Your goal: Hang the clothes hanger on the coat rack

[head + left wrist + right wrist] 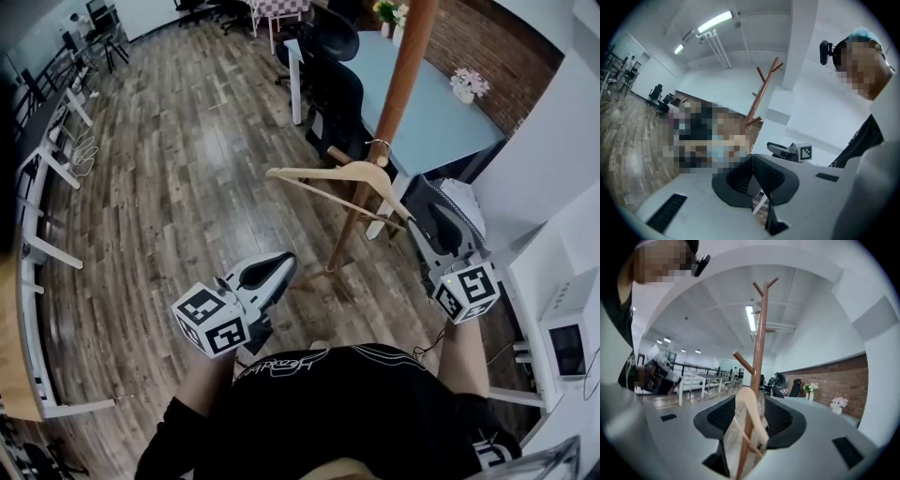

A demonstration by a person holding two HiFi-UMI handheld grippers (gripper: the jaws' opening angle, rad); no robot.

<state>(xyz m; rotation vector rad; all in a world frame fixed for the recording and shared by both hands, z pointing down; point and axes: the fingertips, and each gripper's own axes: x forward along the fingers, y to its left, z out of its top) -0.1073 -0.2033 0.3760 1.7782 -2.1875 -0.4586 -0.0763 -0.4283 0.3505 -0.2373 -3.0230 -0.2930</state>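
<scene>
As it hangs, hanger [345, 172] between right gripper's [750, 401] jaws (parted)

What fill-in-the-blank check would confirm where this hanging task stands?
The clothes hanger hangs on the coat rack by its metal ___.
The right hand-held gripper has its jaws either side of the hanger, standing ___ (open/shut).
The left hand-held gripper has its jaws ___ (open/shut).
Missing: hook; open; shut.
</scene>
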